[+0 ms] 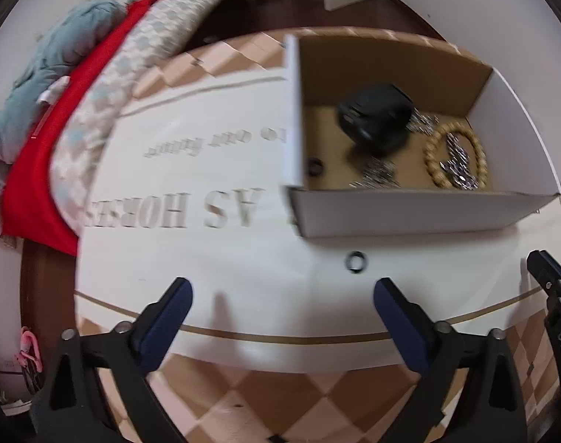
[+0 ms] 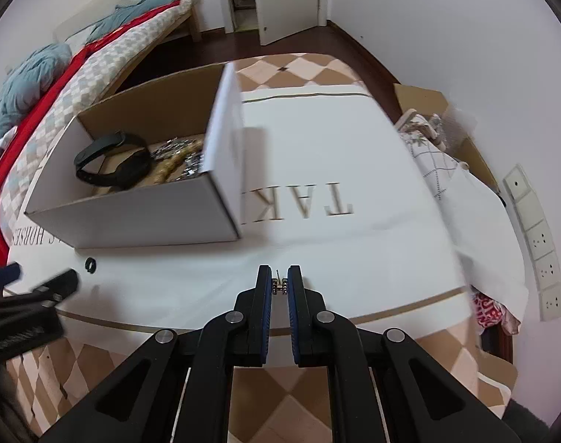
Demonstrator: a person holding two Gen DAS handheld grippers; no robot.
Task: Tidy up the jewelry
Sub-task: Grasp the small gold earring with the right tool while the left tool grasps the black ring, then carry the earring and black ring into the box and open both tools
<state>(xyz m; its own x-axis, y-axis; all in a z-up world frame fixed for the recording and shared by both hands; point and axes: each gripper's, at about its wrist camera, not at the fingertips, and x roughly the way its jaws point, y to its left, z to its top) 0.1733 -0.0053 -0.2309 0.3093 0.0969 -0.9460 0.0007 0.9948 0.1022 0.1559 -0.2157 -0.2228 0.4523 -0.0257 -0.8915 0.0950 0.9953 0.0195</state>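
While box edges near | left jaws apart | right jaws clamp earring

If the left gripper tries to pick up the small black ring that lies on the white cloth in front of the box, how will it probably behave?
The black ring looks small and thin and lies flat, so the wide-open left gripper may struggle to get under it. It looks rigid and round, so it could roll if tipped on edge. On the soft white cloth it would probably slide little when pushed.
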